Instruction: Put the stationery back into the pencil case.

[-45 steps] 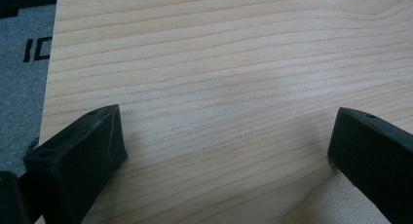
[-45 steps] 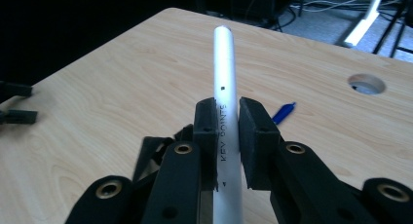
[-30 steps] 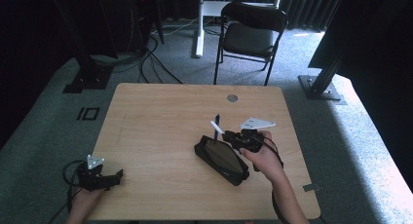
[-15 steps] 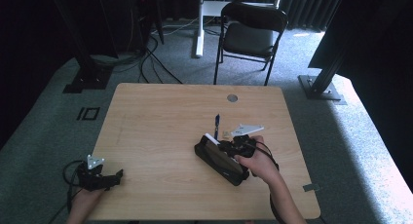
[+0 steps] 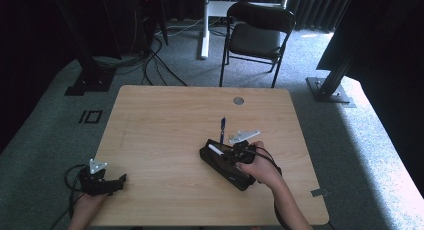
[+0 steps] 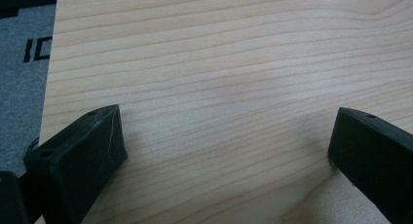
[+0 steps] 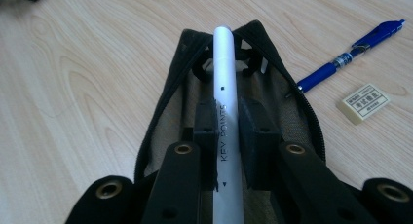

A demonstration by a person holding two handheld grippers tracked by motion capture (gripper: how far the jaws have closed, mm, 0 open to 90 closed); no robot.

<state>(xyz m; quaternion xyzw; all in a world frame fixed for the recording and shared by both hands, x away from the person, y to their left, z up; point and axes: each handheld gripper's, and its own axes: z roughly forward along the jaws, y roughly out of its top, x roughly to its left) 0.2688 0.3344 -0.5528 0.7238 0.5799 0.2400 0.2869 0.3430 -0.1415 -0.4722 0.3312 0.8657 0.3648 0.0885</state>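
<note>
From above, my right hand-held gripper (image 5: 231, 151) hangs over the open black pencil case (image 5: 227, 165) on the worktop (image 5: 165, 120), clamped on a white pen (image 5: 216, 149); the left hand-held gripper (image 5: 119, 181) rests near the worktop's corner, well apart. If I let go too high, I judge the pen may bounce off the rim.

Along the left hand-held gripper's view, its jaws stand wide with bare wood between.

Along the right one, the white pen (image 7: 227, 102) points at the case's mouth (image 7: 160, 107). A blue pen (image 7: 350, 53) and eraser (image 7: 366, 102) lie just beside; a sideways drift could nudge them or snag the zipper edge.
</note>
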